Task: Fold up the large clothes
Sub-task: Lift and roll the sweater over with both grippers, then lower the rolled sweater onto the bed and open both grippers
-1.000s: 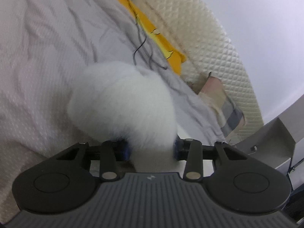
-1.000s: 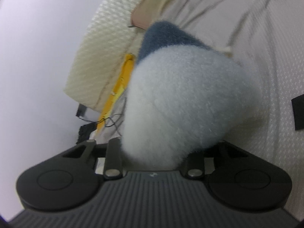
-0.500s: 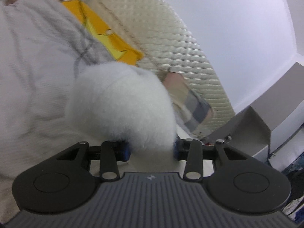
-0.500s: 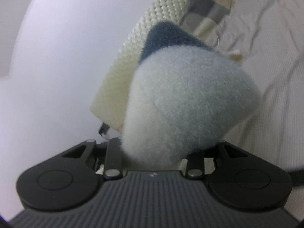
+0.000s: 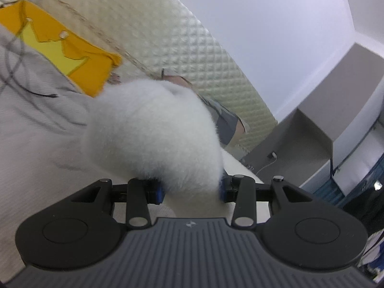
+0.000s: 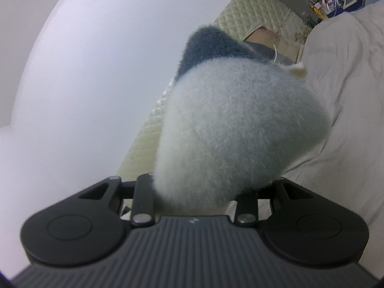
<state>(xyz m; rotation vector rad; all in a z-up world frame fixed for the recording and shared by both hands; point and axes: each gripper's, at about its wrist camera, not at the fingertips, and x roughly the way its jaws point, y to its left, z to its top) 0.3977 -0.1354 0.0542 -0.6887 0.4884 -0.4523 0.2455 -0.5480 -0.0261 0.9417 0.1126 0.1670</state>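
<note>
My left gripper (image 5: 190,193) is shut on a bunch of white fleece garment (image 5: 153,134) that bulges out in front of the jaws and hides the fingertips. My right gripper (image 6: 194,199) is shut on another bunch of the same fleece garment (image 6: 235,139), pale grey-white with a dark blue-grey part (image 6: 211,45) at the top and a small cream tag (image 6: 298,68). Both grippers are raised above the bed and tilted up toward the wall. The rest of the garment is hidden.
A pale grey bedsheet (image 5: 31,129) (image 6: 348,76) lies below. A quilted cream headboard (image 5: 182,40) (image 6: 144,148) stands behind, with a yellow-orange item (image 5: 69,52), a black cable (image 5: 14,48) and a checked pillow (image 5: 228,117). A grey cabinet (image 5: 324,120) stands right.
Both grippers have lifted and tilted upward with the fleece still held. The views have swung from the bedsheet toward the headboard and the white wall.
</note>
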